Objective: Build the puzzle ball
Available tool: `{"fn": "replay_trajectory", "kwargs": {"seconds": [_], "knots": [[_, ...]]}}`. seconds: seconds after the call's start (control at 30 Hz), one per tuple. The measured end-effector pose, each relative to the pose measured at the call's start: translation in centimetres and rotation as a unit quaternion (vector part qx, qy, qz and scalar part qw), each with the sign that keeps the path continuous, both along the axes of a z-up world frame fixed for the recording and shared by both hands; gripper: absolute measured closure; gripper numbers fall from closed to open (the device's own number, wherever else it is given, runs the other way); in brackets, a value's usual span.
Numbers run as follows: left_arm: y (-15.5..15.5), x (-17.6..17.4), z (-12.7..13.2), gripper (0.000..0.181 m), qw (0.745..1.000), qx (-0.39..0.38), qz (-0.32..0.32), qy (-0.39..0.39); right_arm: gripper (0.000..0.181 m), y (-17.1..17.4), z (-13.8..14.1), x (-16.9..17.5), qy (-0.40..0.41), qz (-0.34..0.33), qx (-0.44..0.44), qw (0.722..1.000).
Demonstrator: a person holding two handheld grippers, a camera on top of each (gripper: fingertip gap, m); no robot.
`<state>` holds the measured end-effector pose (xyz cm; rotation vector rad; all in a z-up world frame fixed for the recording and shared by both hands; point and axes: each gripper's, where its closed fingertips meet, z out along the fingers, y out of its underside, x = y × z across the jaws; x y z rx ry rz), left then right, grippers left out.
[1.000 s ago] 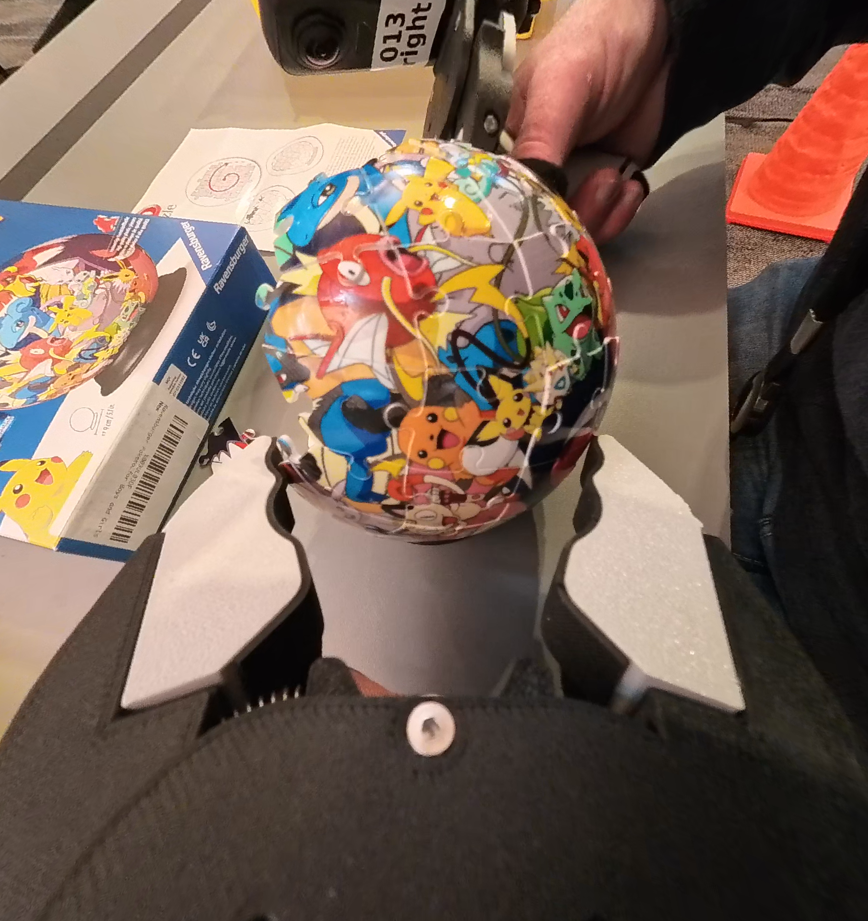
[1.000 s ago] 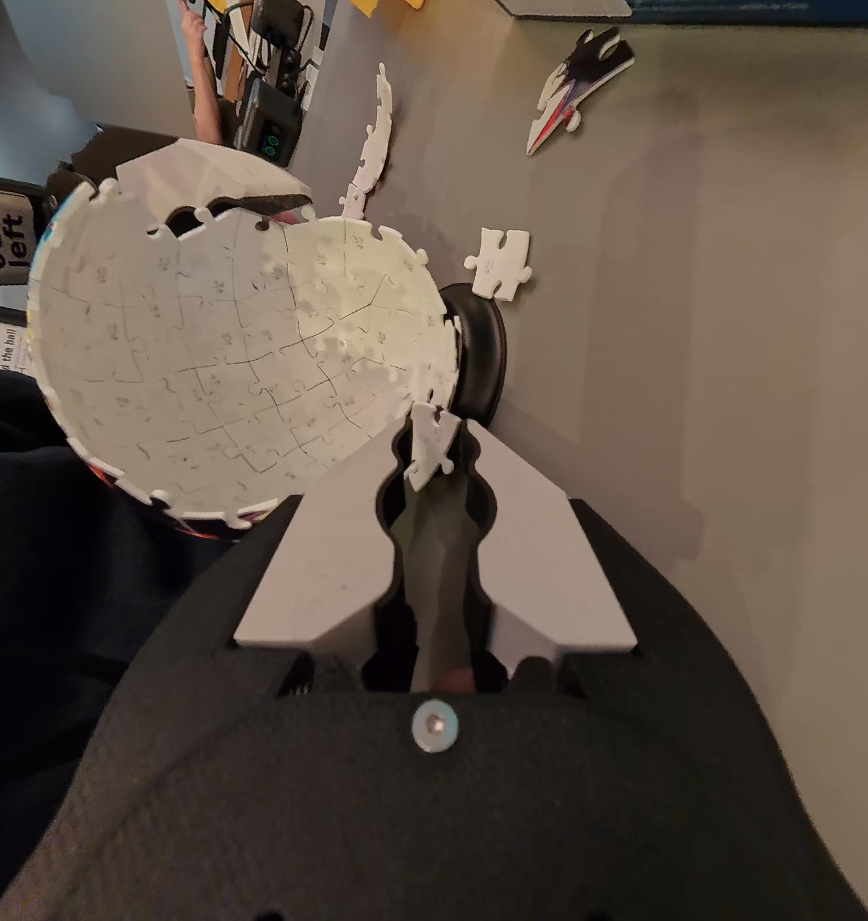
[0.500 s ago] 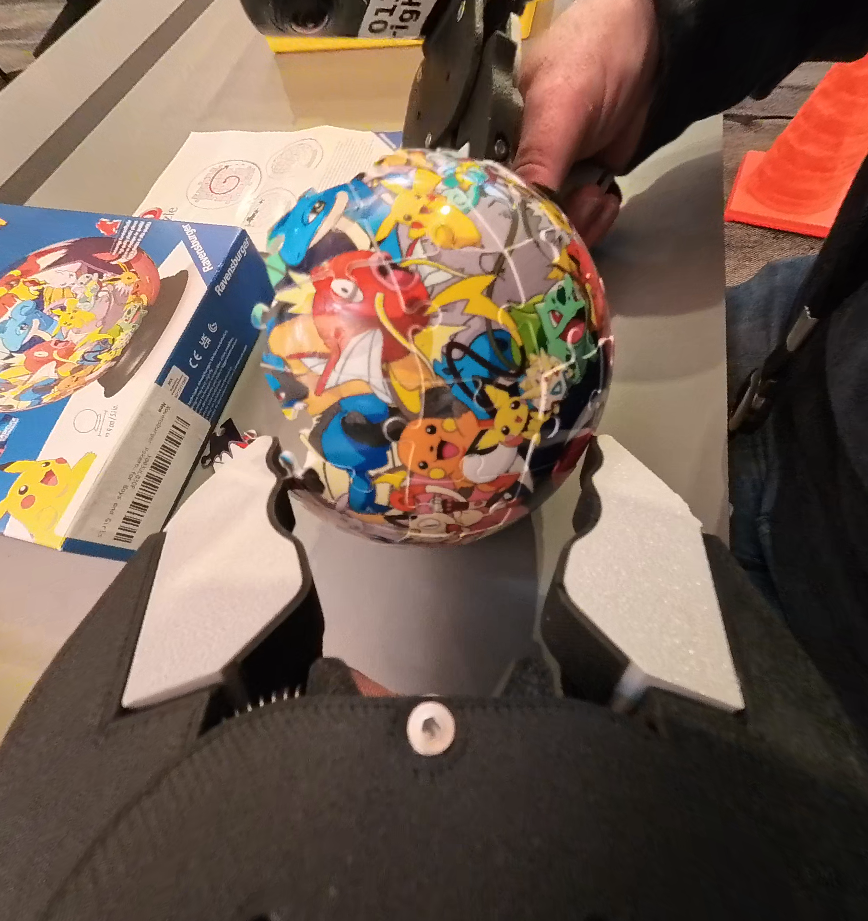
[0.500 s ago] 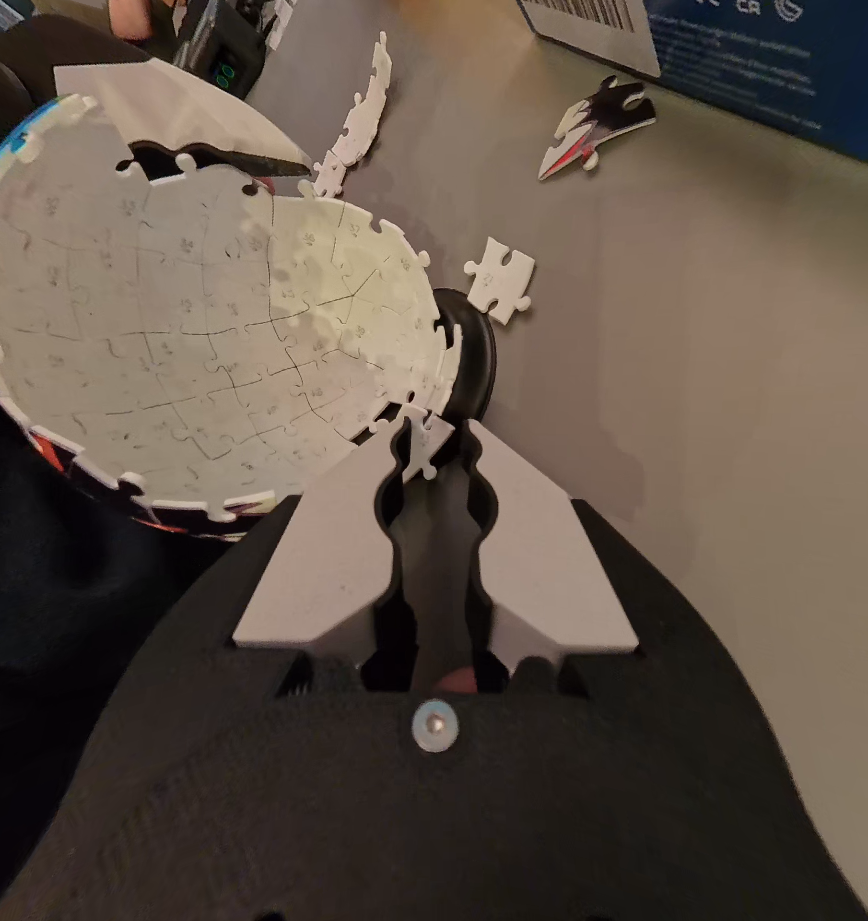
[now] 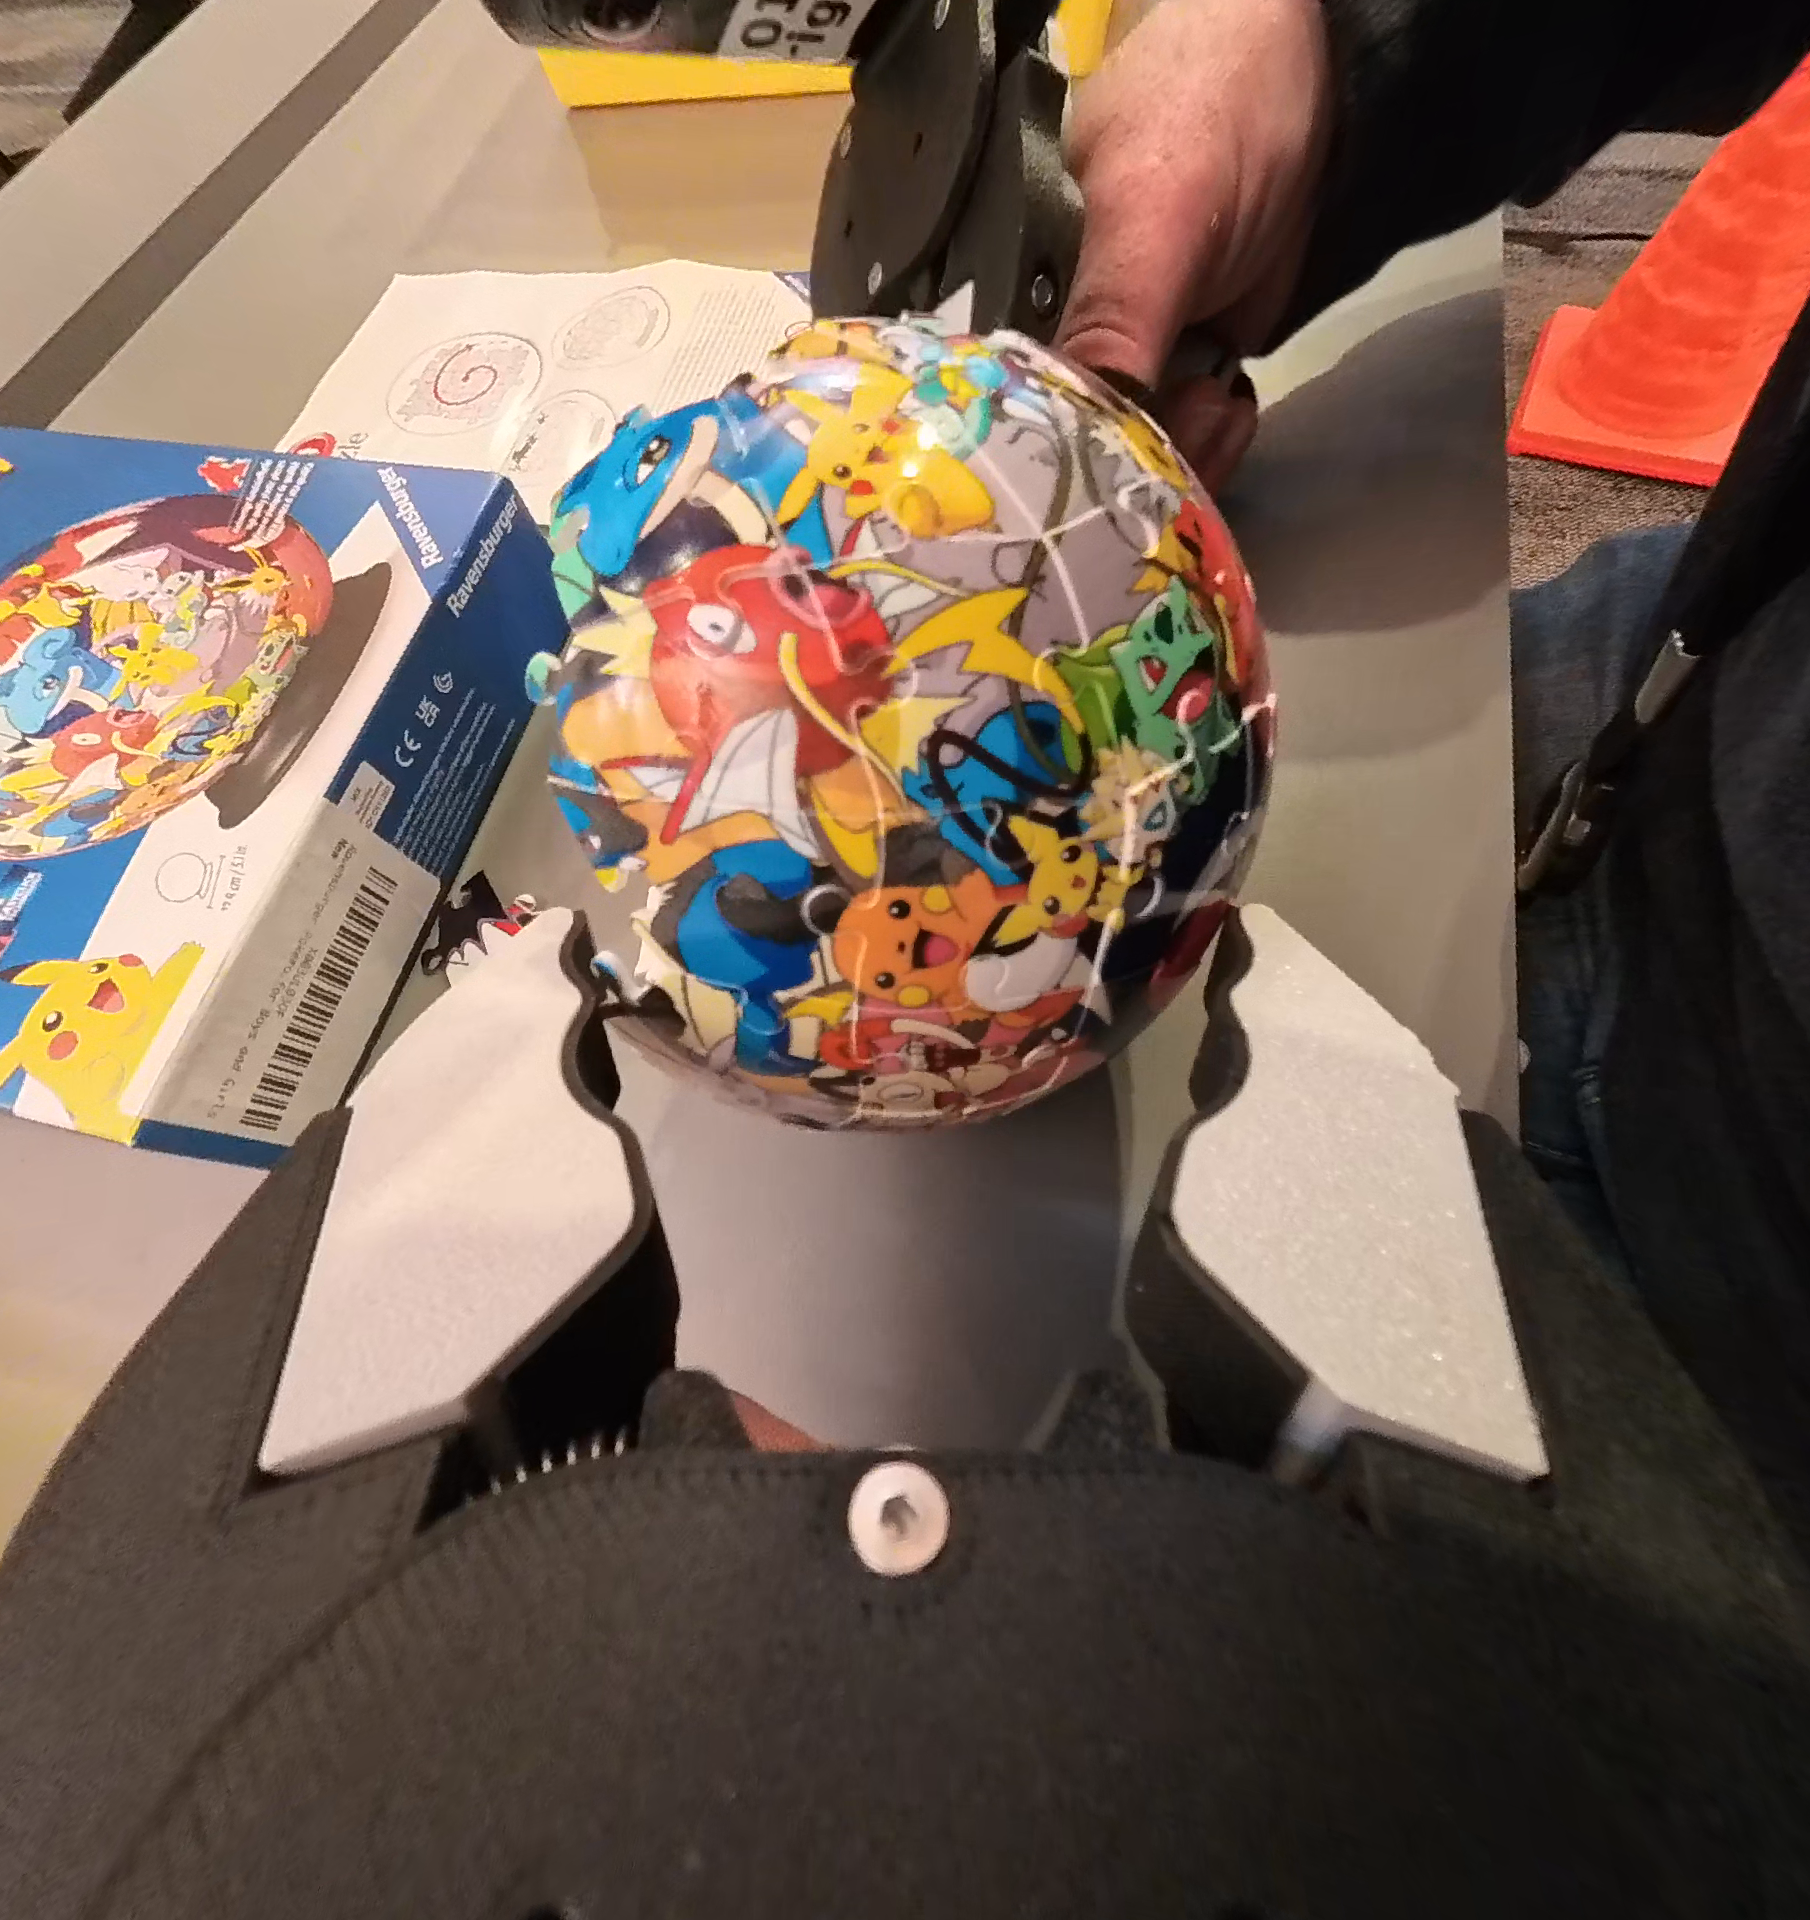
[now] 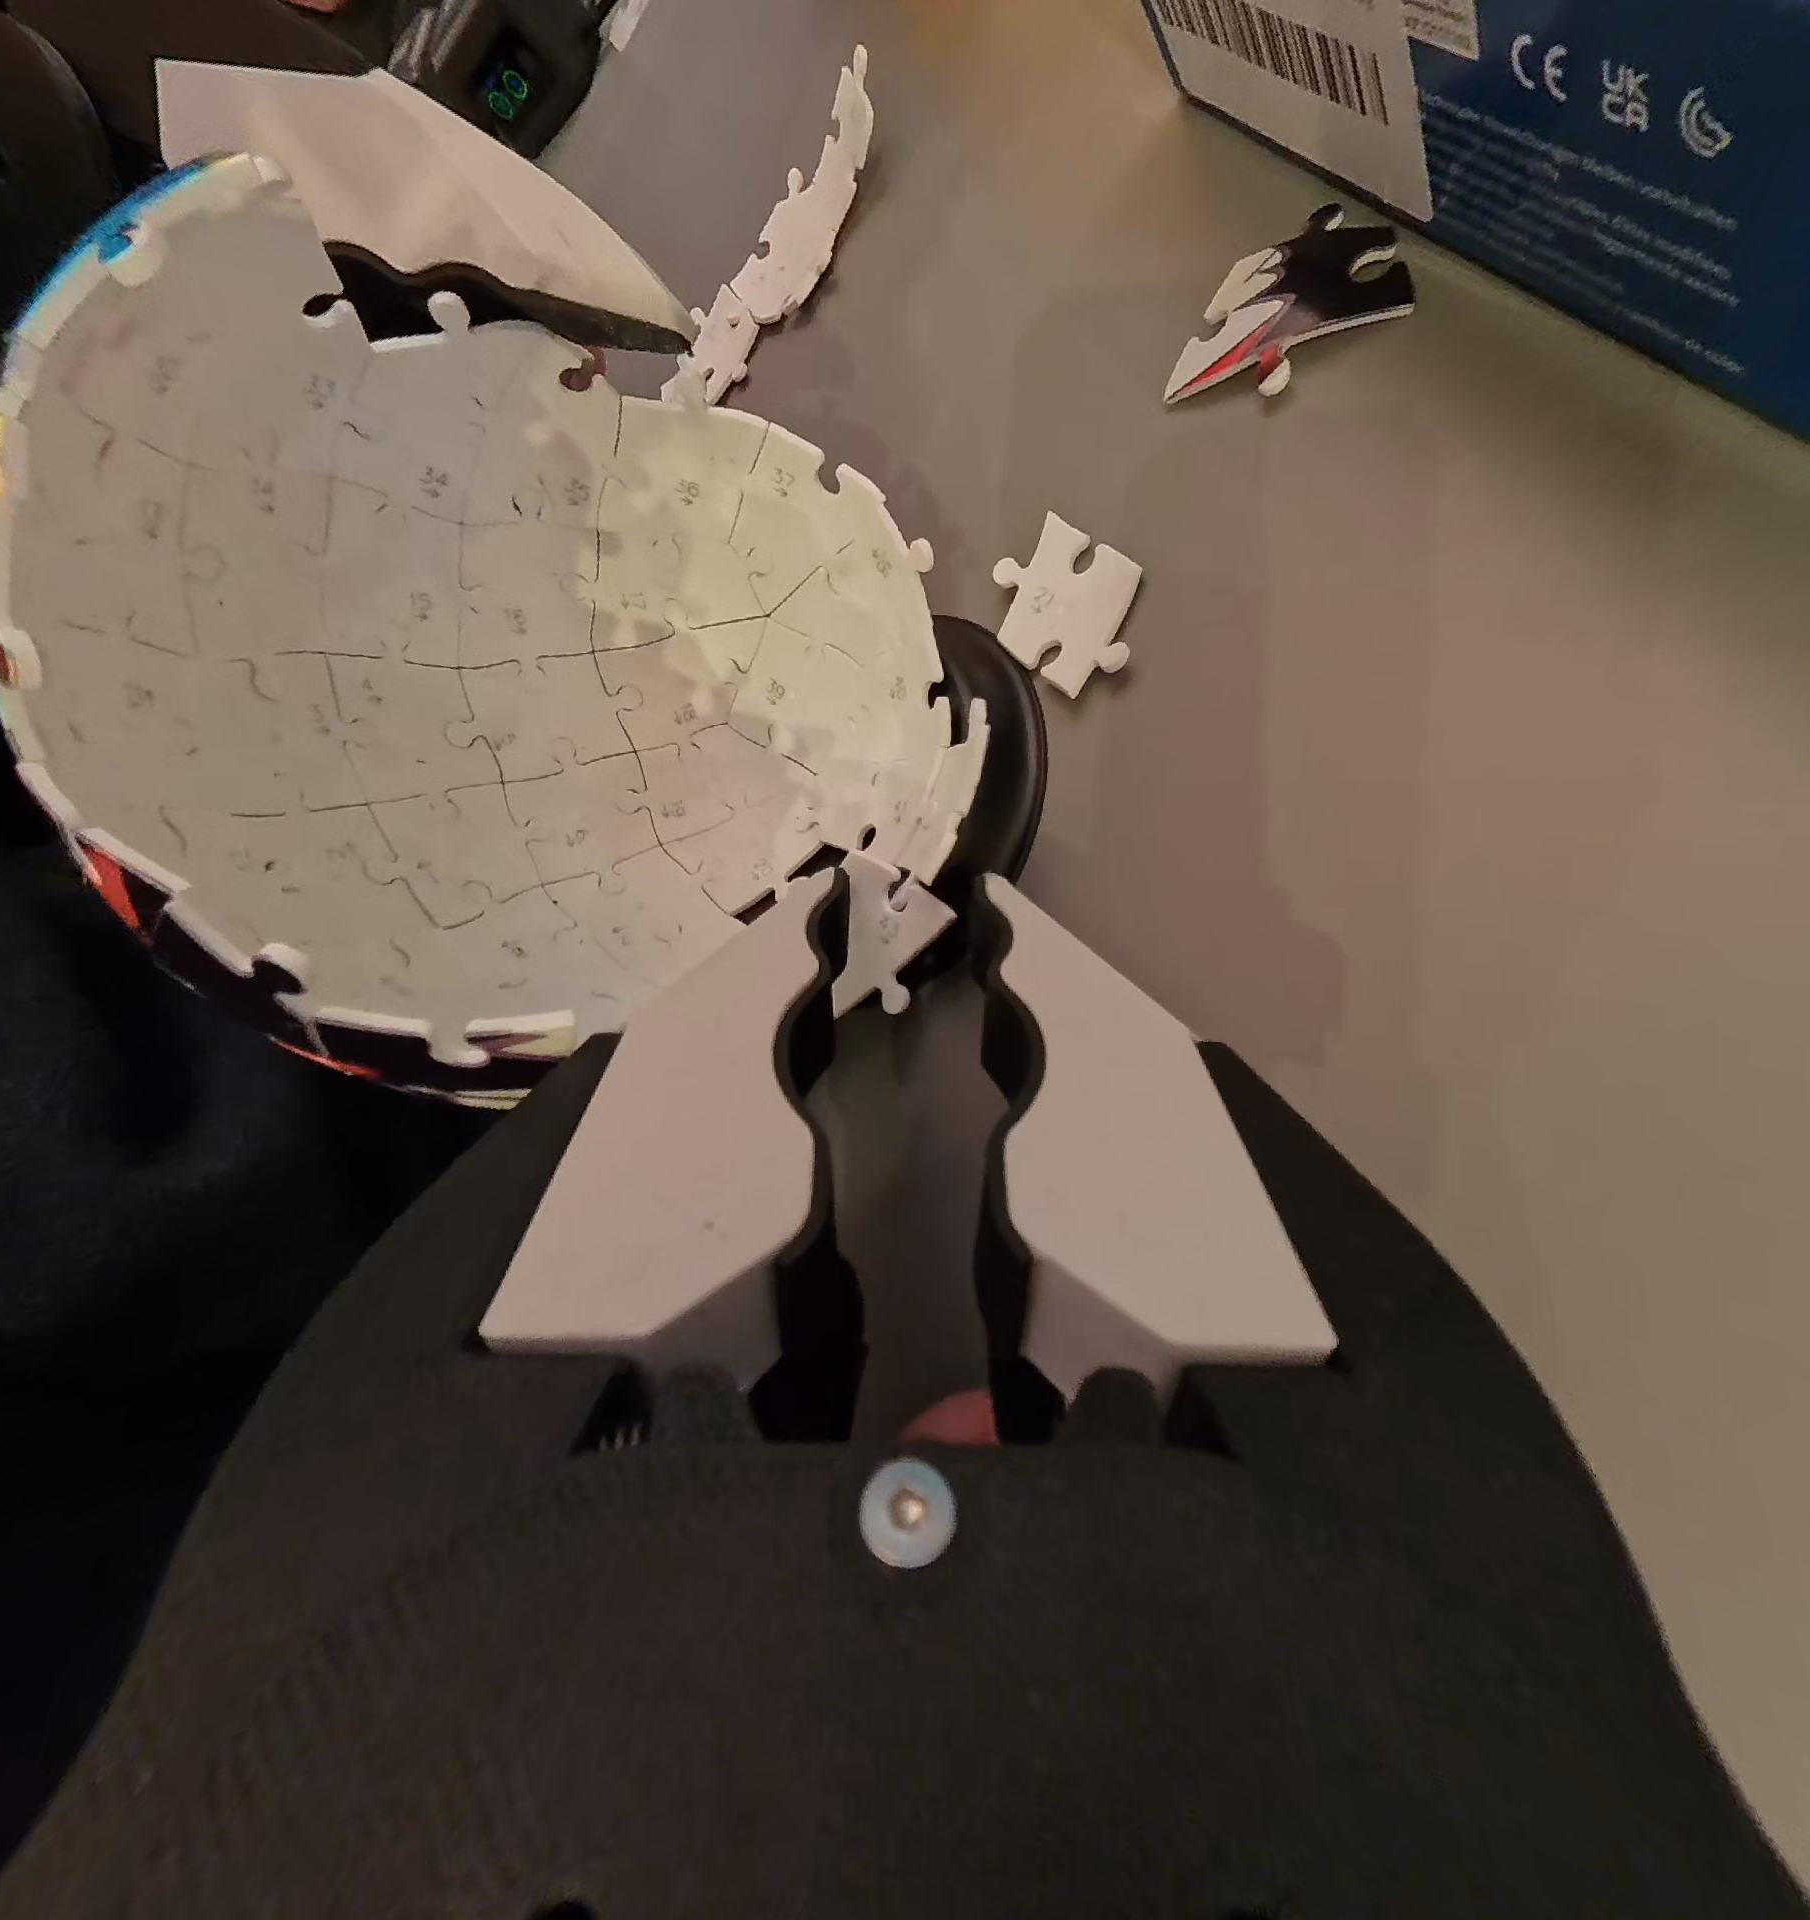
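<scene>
The colourful puzzle ball (image 5: 901, 727) is a partly built shell. My left gripper (image 5: 906, 940) holds it between its white fingertips (image 5: 527, 997), shut on its lower sides. The right wrist view shows the ball's white, hollow inside (image 6: 413, 675), with its open jagged rim facing my right gripper (image 6: 906, 904). That gripper is shut on a white puzzle piece (image 6: 885, 930), whose top touches the rim at the ball's lower right. In the left wrist view the right gripper's body (image 5: 942, 197) and a hand (image 5: 1192, 177) show behind the ball.
A blue puzzle box (image 5: 205, 748) and an instruction sheet (image 5: 527, 364) lie left of the ball. On the grey table lie a white loose piece (image 6: 1067, 603), a black-and-red piece (image 6: 1296, 312) and a strip of joined pieces (image 6: 797, 239). A black stand (image 6: 1005, 748) sits behind the rim. An orange cone (image 5: 1711, 260) stands on the floor. The tips of one gripper are about 8 centimeters away from the tips of the other.
My right gripper has carried the piece down to the ball's rim, where it now touches. The ball has tilted slightly in my left gripper. Both grips are unchanged.
</scene>
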<state>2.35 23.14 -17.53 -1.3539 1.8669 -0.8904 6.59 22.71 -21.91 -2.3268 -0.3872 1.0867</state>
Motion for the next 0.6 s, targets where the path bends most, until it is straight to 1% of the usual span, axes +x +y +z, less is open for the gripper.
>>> {"fn": "replay_trajectory", "kwargs": {"seconds": [0.13,0.37,0.47,0.6], "knots": [[0.0,0.0,0.0,0.072,1.0,0.002,-0.001,0.001,0.156,0.3,0.4,0.2,-0.004,0.005,0.023,1.0],[0.0,0.0,-0.1,0.072,1.0,0.001,-0.002,0.002,0.152,0.4,0.2,0.6,-0.036,0.026,0.054,0.998],[0.0,0.0,0.0,0.073,1.0,0.002,-0.003,0.001,0.151,0.3,0.5,0.6,-0.028,0.035,0.062,0.997],[0.0,0.0,0.0,0.073,1.0,0.004,-0.003,0.001,0.148,1.0,1.1,1.7,-0.03,0.04,0.087,0.995]]}}
